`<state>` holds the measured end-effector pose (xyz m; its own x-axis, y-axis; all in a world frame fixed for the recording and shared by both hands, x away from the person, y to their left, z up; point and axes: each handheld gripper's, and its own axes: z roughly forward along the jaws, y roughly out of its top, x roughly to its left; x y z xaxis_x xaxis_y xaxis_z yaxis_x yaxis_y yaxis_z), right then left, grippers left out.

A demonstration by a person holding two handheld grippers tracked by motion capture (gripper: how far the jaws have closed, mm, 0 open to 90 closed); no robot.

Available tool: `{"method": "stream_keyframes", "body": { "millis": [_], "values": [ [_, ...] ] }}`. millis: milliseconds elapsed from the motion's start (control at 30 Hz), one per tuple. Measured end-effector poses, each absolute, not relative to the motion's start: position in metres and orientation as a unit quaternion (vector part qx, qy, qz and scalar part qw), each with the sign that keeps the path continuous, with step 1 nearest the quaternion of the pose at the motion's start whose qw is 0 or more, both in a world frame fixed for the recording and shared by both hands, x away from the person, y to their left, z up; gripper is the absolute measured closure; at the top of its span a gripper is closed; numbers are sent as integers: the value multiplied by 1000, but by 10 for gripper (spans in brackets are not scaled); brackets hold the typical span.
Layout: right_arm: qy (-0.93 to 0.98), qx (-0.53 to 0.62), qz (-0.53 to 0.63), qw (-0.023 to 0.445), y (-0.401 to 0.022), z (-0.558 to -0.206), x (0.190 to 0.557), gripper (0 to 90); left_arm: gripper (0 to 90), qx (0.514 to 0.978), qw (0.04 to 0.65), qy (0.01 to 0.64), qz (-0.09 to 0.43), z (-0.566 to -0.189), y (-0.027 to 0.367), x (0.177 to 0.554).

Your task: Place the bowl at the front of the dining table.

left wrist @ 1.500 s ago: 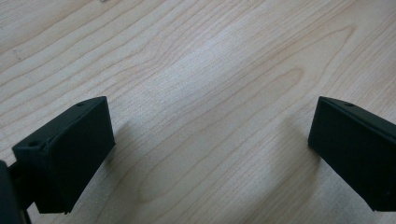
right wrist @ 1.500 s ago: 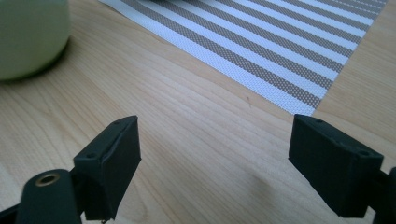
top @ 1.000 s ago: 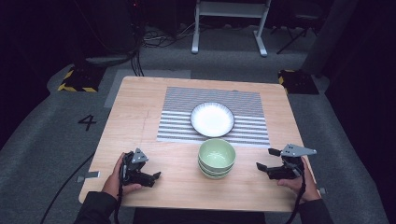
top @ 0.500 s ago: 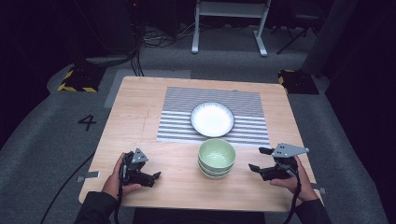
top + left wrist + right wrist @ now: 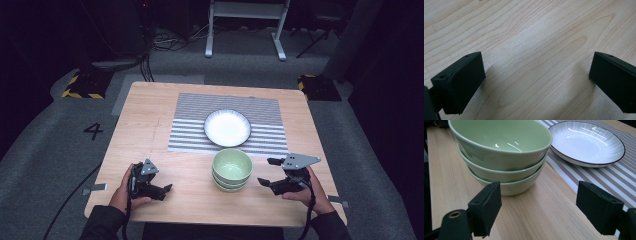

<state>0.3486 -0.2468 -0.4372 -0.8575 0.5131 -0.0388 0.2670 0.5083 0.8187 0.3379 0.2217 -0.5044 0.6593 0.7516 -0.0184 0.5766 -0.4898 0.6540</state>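
A stack of three pale green bowls [image 5: 231, 169] [image 5: 504, 152] stands on the wooden table [image 5: 145, 125], just in front of a striped mat [image 5: 190, 120]. On the mat sits a white plate [image 5: 227, 127] [image 5: 586, 142] with a dark rim. My right gripper [image 5: 265, 172] [image 5: 539, 205] is open, a short way right of the stack, its jaws pointing at the lowest bowl without touching it. Near the front left of the table my left gripper [image 5: 162, 186] [image 5: 536, 75] is open, low over bare wood, with nothing between its jaws.
The mat [image 5: 599, 177] runs across the far half of the table. Bare wood lies between the left gripper and the bowls. The table's front edge [image 5: 210, 220] is close behind both hands. A metal stand [image 5: 245, 25] is on the floor beyond the table.
My right gripper has moved left, closer to the stack of bowls, still open. The left gripper has stayed where it was.
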Motion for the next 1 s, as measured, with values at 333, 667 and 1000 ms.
{"method": "stream_keyframes", "body": {
  "millis": [333,667,1000],
  "values": [
    [871,213,425,124,-231,-448,351,209,4,852,322,390,136,-504,222,338],
    [878,199,419,117,-216,-453,350,215,4,852,321,389,136,-504,222,338],
    [882,189,419,108,-202,-457,346,196,4,852,321,389,136,-504,222,338]
  ]
}}
